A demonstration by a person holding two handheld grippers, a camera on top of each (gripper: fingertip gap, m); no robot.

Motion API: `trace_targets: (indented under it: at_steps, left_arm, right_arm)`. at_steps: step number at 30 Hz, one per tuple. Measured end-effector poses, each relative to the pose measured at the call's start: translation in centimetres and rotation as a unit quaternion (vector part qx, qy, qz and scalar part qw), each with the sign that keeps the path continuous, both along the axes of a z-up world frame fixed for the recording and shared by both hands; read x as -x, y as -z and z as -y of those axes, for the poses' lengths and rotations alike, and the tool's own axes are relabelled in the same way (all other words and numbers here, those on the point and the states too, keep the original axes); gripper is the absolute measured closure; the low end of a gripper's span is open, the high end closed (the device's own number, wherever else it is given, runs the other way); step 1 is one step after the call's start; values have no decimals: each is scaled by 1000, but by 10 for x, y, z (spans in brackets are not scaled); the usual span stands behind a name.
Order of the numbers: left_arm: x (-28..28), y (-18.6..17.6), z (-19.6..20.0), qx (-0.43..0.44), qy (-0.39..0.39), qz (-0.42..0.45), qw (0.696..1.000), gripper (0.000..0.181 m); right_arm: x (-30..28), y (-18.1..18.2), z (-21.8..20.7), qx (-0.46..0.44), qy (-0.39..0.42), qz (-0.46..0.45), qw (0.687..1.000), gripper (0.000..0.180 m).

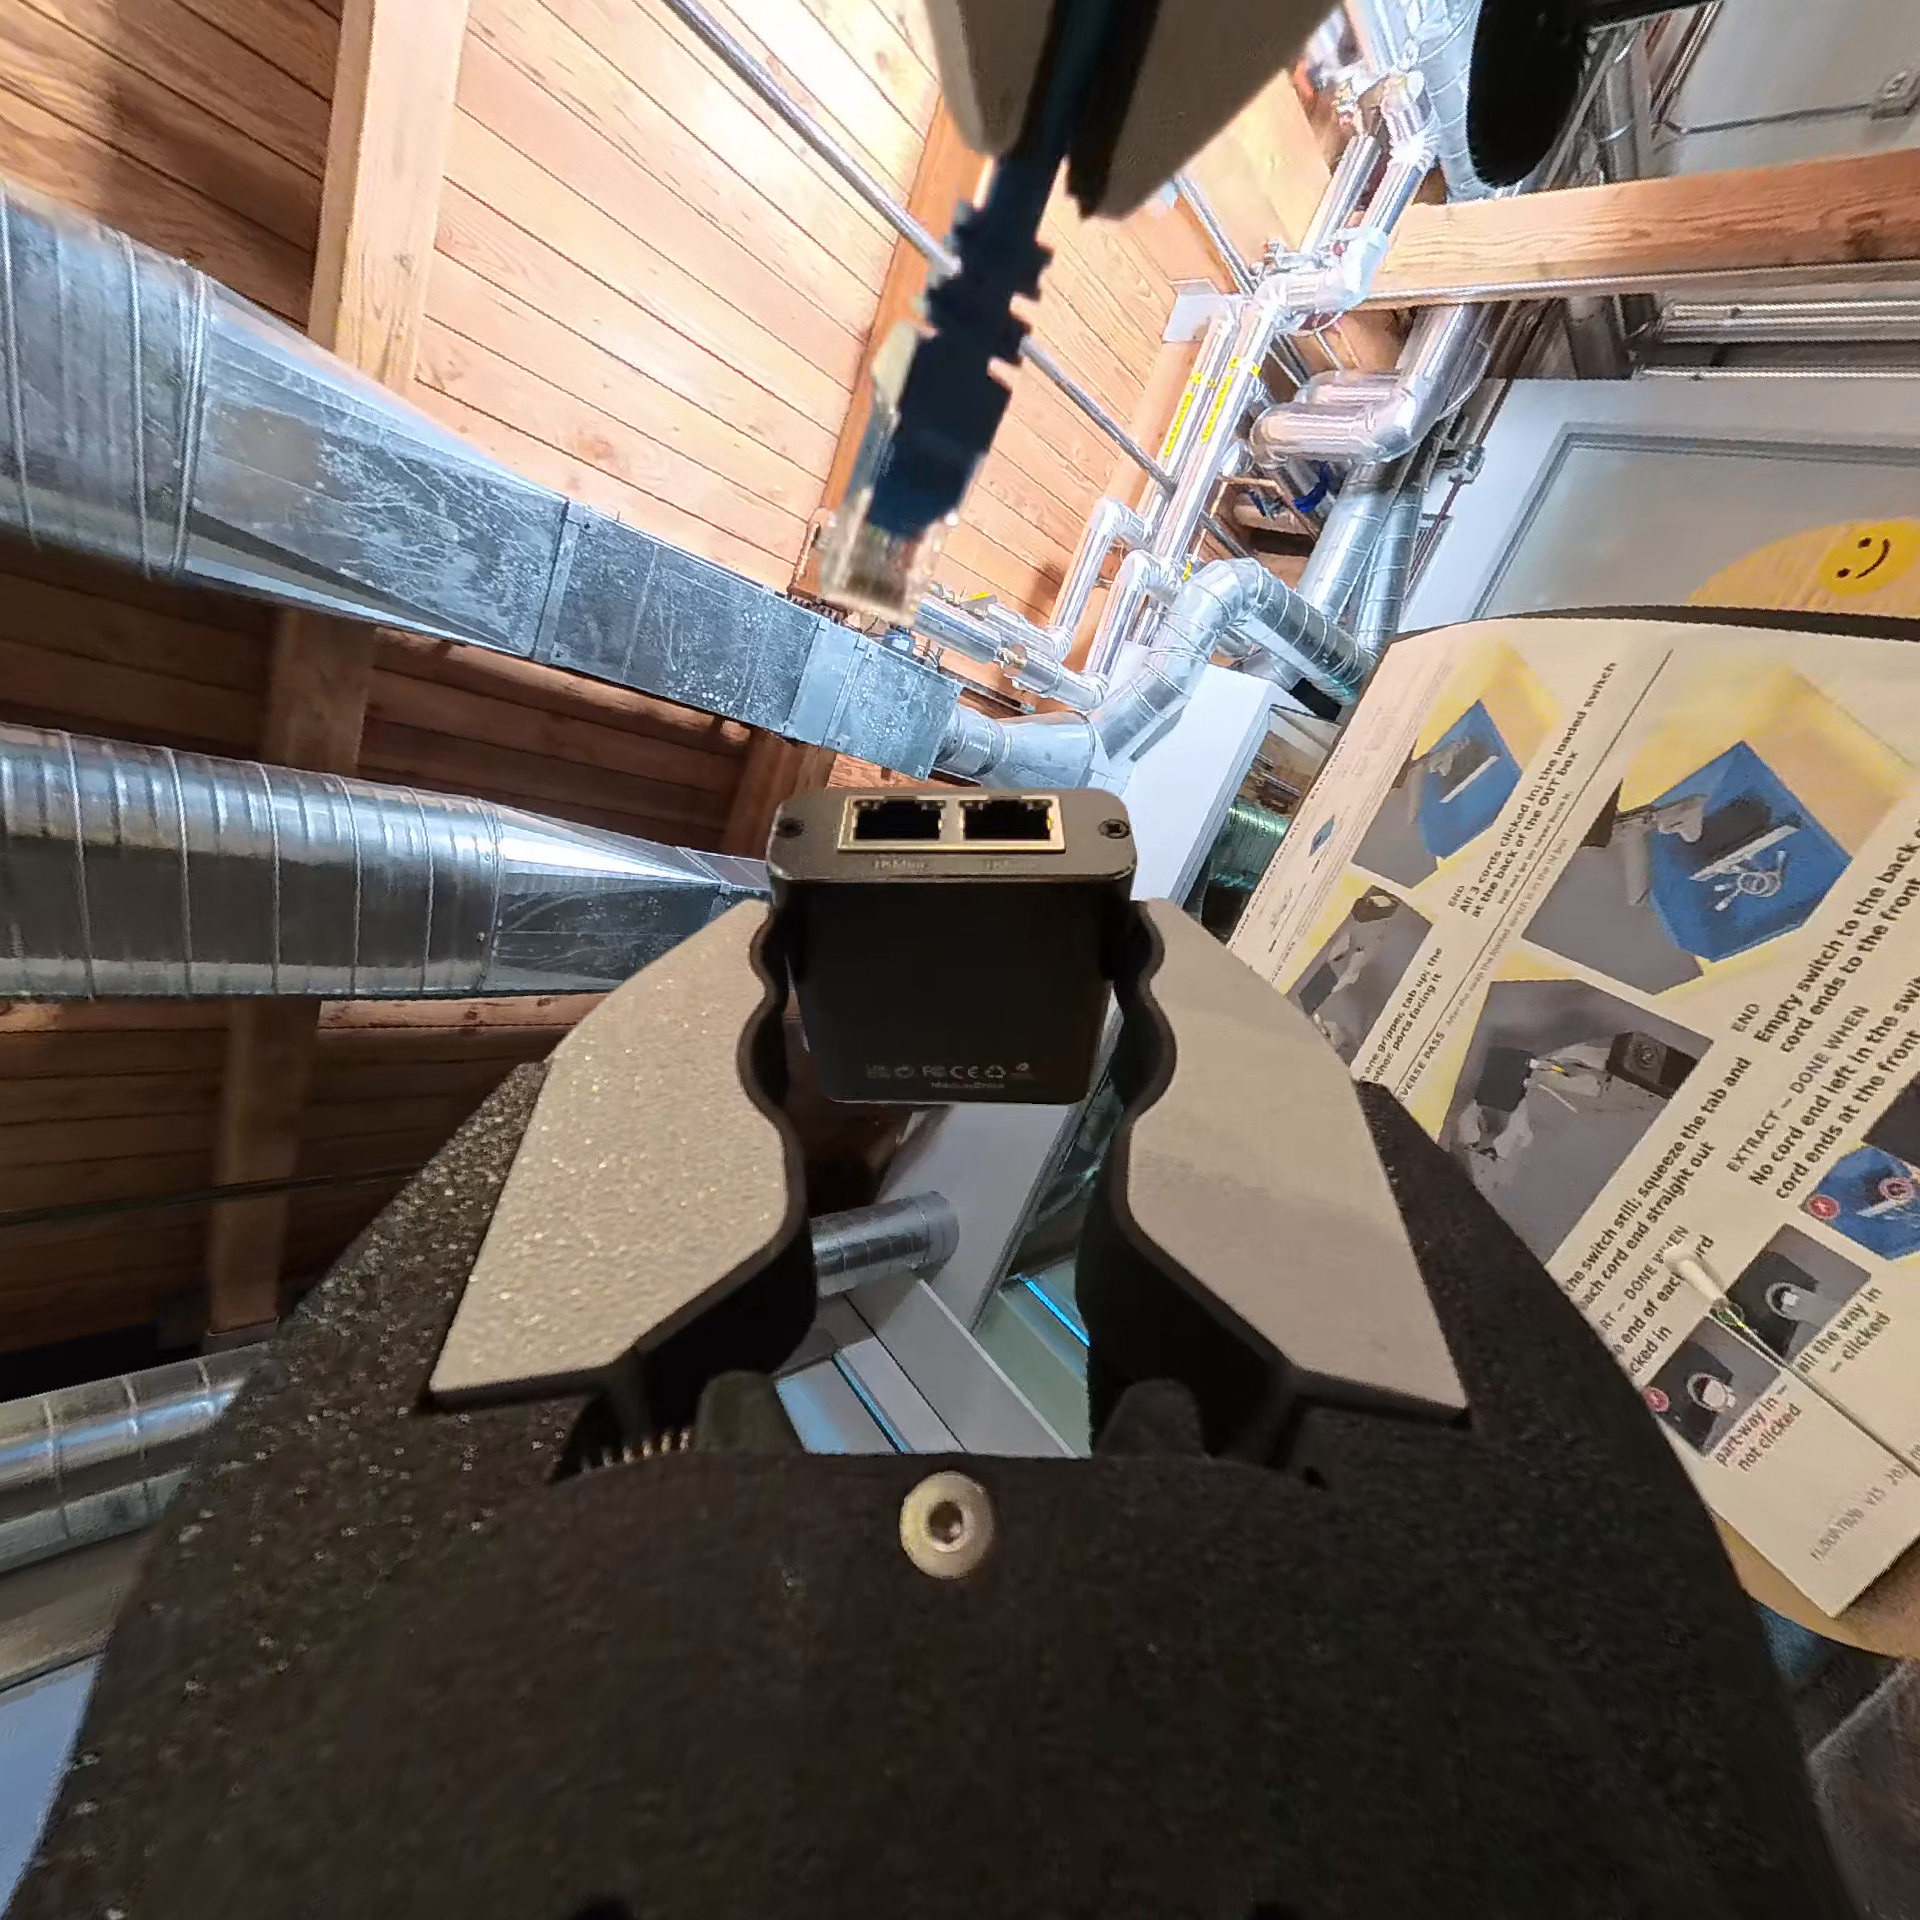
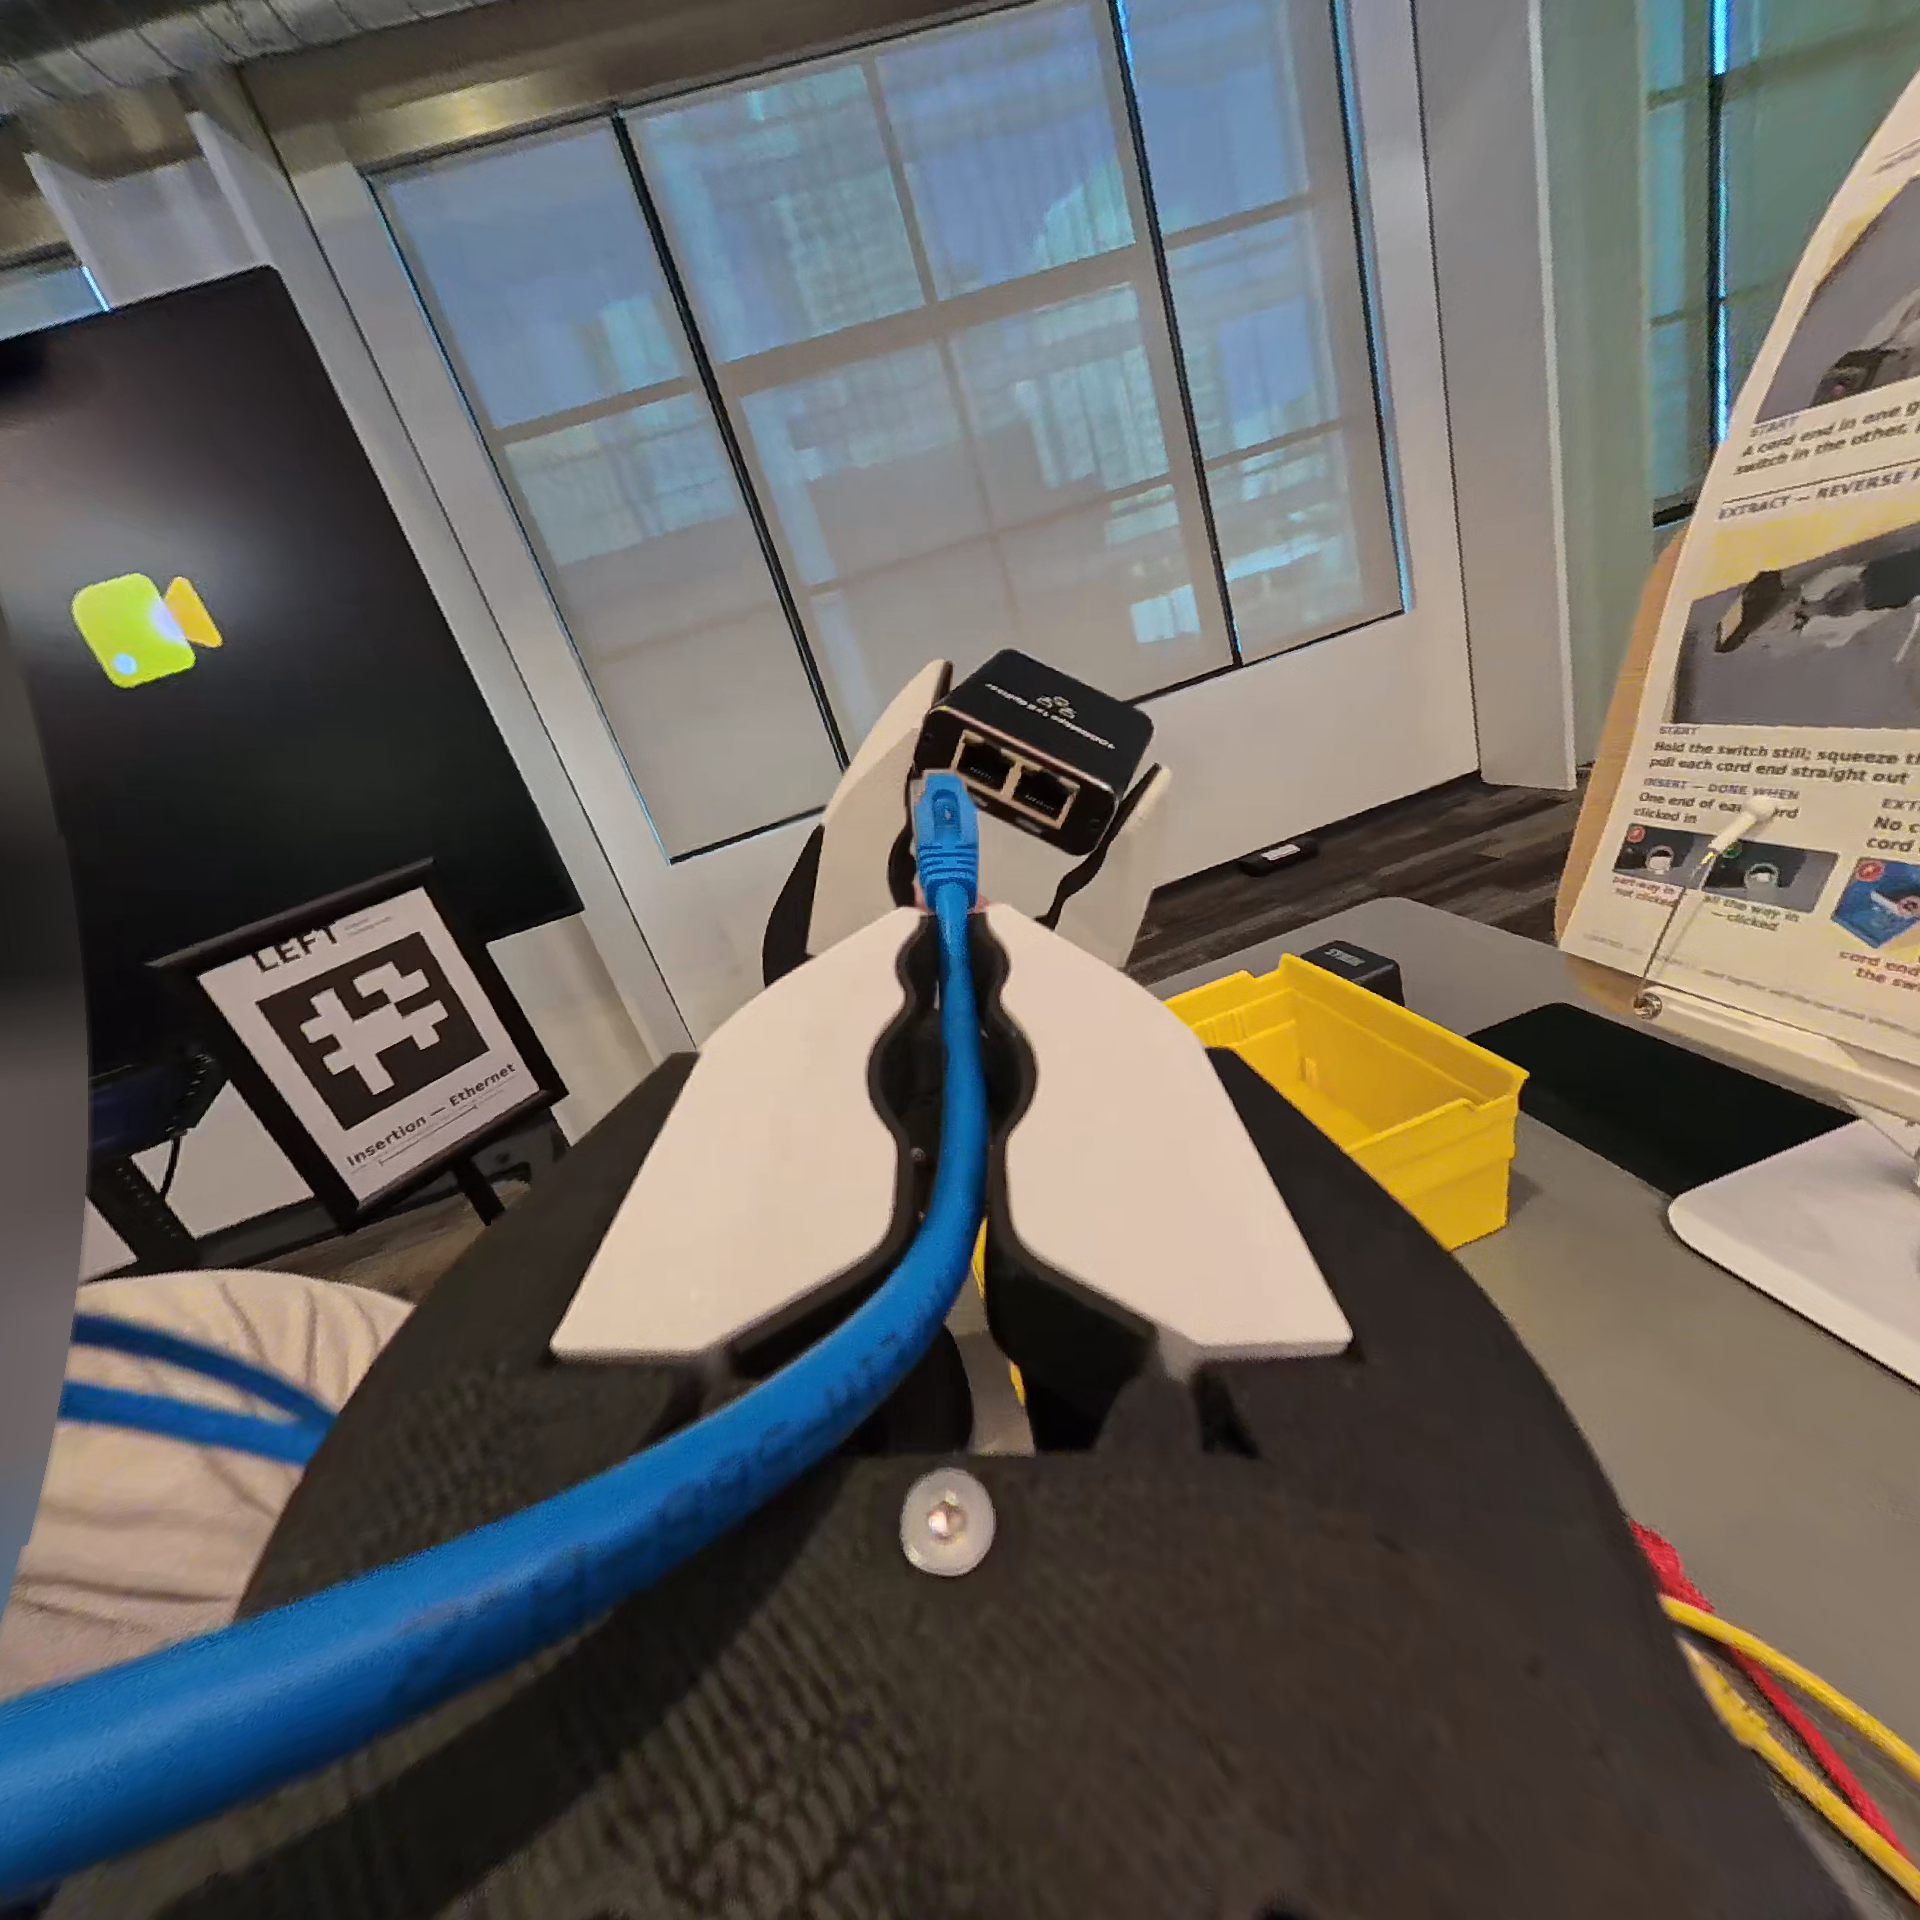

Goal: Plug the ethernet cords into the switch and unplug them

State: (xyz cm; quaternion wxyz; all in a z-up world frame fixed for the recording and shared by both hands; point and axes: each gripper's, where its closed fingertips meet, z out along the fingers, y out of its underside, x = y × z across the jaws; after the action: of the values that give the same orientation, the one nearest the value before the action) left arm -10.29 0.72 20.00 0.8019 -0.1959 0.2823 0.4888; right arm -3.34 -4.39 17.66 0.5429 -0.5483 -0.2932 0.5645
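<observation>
My left gripper (image 1: 948, 935) is shut on a small black switch (image 1: 945, 966), ports pointing up and away; both ports (image 1: 951, 824) are empty. In the right wrist view the switch (image 2: 1034, 748) sits in the left gripper's white fingers (image 2: 873, 821). My right gripper (image 2: 951, 920) is shut on a blue ethernet cord (image 2: 961, 1049) just behind its plug (image 2: 940, 821). The plug tip is close in front of the switch's left port, not inserted. In the left wrist view the plug (image 1: 883, 540) hangs above the switch, apart from it, held by the right gripper (image 1: 1039, 114).
A yellow bin (image 2: 1371, 1081) stands on the grey table (image 2: 1621, 1278) to the right. An instruction sheet on a stand (image 2: 1766, 665) is at far right. Yellow and red cords (image 2: 1787, 1704) lie at lower right. A dark screen (image 2: 239, 623) and a framed marker sign (image 2: 364, 1039) stand left. My right fingertips sit around 9 centimetres from my left ones.
</observation>
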Motion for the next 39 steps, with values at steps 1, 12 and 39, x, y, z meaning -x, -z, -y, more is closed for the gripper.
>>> trace_targets:
  at_steps: [1, 12, 39]
  left_arm:
    - [1, 0, 0, -2, -1, 2, 1000, 121]
    - [-4, 2, 3, -6, -3, -8, 1000, 121]
    - [-15, 8, 3, -12, -7, -27, 1000, 121]
  right_arm:
    - [-1, 0, -1, 5, 4, -5, 1000, 173]
    - [5, 9, -7, 44, -12, -12, 999, 174]
    - [7, 18, -19, 65, 11, -1, 998, 174]
